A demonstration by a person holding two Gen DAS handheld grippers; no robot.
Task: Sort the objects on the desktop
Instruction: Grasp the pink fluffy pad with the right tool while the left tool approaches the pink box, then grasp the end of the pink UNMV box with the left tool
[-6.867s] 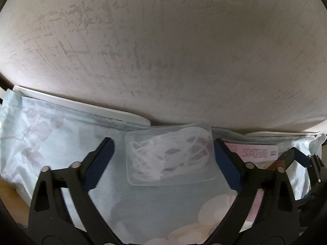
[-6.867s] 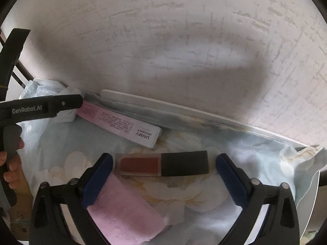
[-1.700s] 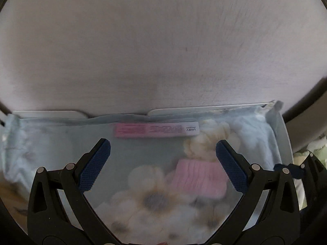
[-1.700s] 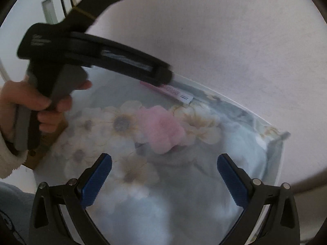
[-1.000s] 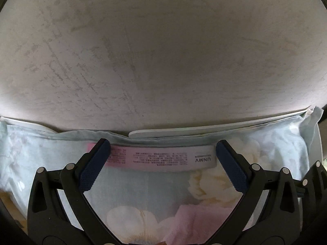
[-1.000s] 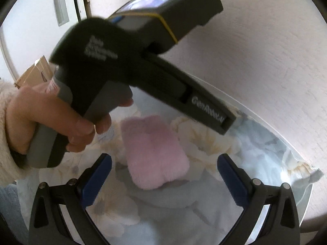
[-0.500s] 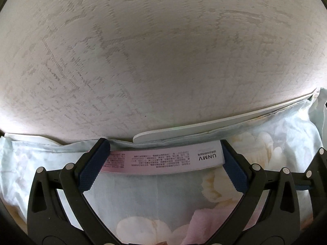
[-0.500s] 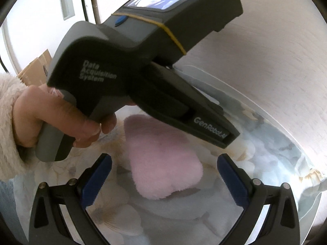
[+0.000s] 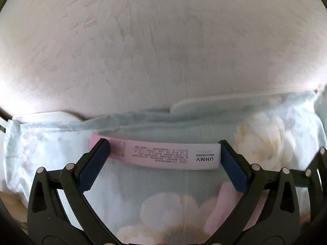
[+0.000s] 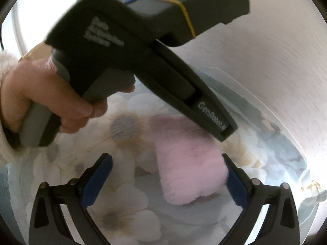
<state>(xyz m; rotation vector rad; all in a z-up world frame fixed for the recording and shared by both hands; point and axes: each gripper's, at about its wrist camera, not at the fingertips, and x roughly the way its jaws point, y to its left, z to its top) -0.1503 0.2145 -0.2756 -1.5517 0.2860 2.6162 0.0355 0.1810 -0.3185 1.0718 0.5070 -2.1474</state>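
Observation:
A long pink and white box marked UNMV (image 9: 155,156) lies flat on the floral cloth (image 9: 155,185) near the wall. My left gripper (image 9: 162,165) is open, its two blue pads standing at either end of the box. A fluffy pink folded cloth (image 10: 184,161) lies on the same floral cloth. My right gripper (image 10: 167,178) is open and empty, with the pink cloth against its right pad. The left gripper's black body (image 10: 143,47) and the hand holding it fill the upper left of the right wrist view.
A textured pale wall (image 9: 163,51) rises just behind the table. The table's white rim (image 9: 224,102) shows under the cloth's back edge. The pink cloth's edge shows at the lower right of the left wrist view (image 9: 226,200).
My left gripper has closed in on the pink box until its pads flank the box ends. My right gripper has moved closer to the fluffy pink cloth, which now sits by its right pad.

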